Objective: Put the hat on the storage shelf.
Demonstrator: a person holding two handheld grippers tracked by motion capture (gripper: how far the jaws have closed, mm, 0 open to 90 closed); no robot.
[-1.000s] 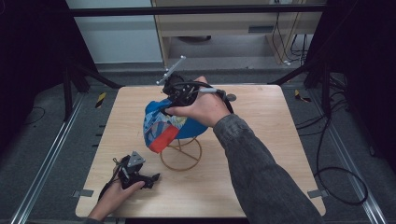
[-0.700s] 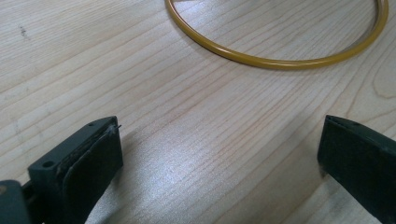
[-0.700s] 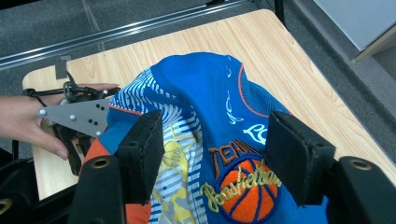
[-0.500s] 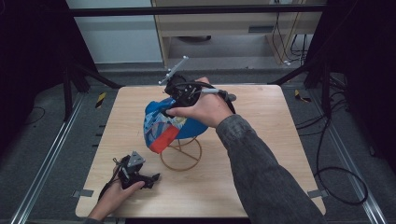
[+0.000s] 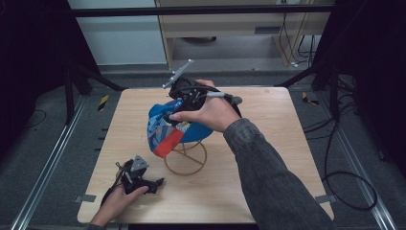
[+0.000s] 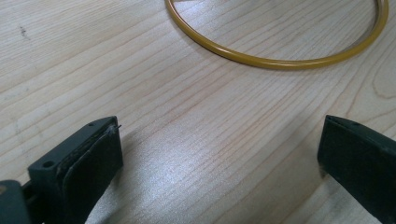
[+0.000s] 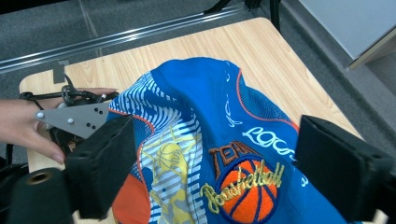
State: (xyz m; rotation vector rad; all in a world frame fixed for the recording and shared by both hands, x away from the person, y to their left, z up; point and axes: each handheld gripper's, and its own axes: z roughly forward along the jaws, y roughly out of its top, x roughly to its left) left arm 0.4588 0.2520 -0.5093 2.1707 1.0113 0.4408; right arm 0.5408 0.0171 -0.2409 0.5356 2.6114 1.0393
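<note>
So the blue basketball cap with the orange brim (image 5: pixel 174 129) sits on a yellow wire stand (image 5: pixel 186 158) mid-table. Right gripper (image 7: pixel 212 172) hovers above it, jaws wide apart. Left gripper (image 5: pixel 139 179) rests near the light wooden table's (image 5: pixel 268 143) front-left edge, jaws spread, bare wood between.

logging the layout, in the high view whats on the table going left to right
left tongs held in a hand at the near left corner → yellow wire stand with the blue basketball cap on it → right hand with the right tongs above the cap
</note>
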